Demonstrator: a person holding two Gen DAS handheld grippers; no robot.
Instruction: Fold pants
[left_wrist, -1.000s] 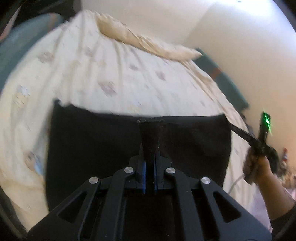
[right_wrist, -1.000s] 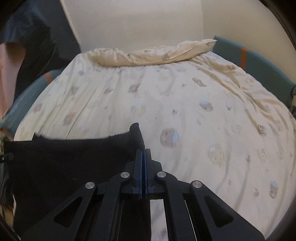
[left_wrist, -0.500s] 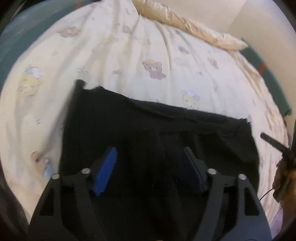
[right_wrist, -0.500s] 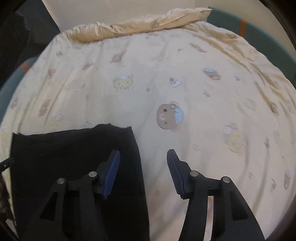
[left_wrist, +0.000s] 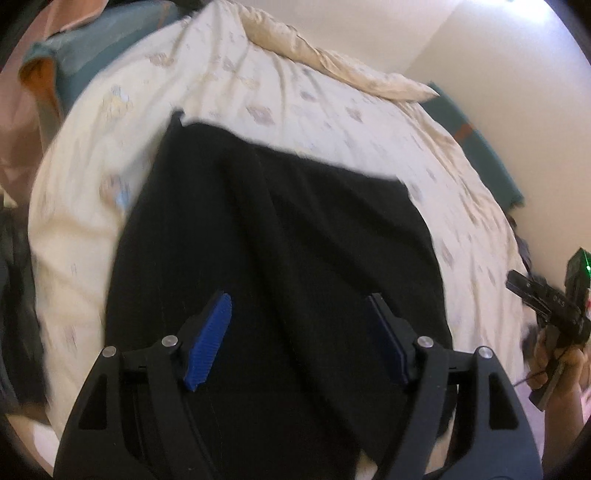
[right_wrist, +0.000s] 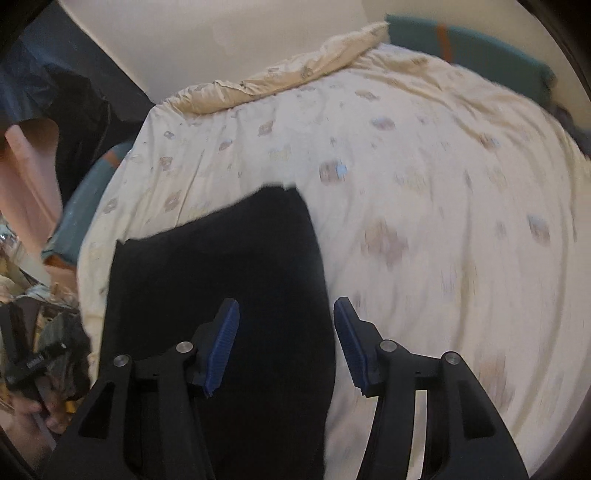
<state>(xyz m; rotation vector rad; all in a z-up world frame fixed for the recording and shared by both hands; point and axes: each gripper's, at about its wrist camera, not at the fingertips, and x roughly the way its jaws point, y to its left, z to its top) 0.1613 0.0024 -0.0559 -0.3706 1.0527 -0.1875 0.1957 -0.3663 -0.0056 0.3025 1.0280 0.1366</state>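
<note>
The black pants (left_wrist: 280, 266) lie flat on the cream printed bedsheet (left_wrist: 332, 107), near its front edge. Your left gripper (left_wrist: 299, 332) hovers over them, jaws well apart and holding nothing. Your right gripper (right_wrist: 286, 343) hangs above their right edge, jaws likewise parted and empty.

The black pants (right_wrist: 221, 295) lie flat on the bed (right_wrist: 424, 221), under a cream sheet with a small printed pattern. The right gripper (right_wrist: 286, 347) hangs over the pants' right edge, its blue-padded fingers (right_wrist: 221, 347) spread apart with nothing between them. A crumpled pillow (right_wrist: 280, 81) sits beyond the pants by the wall.
</note>
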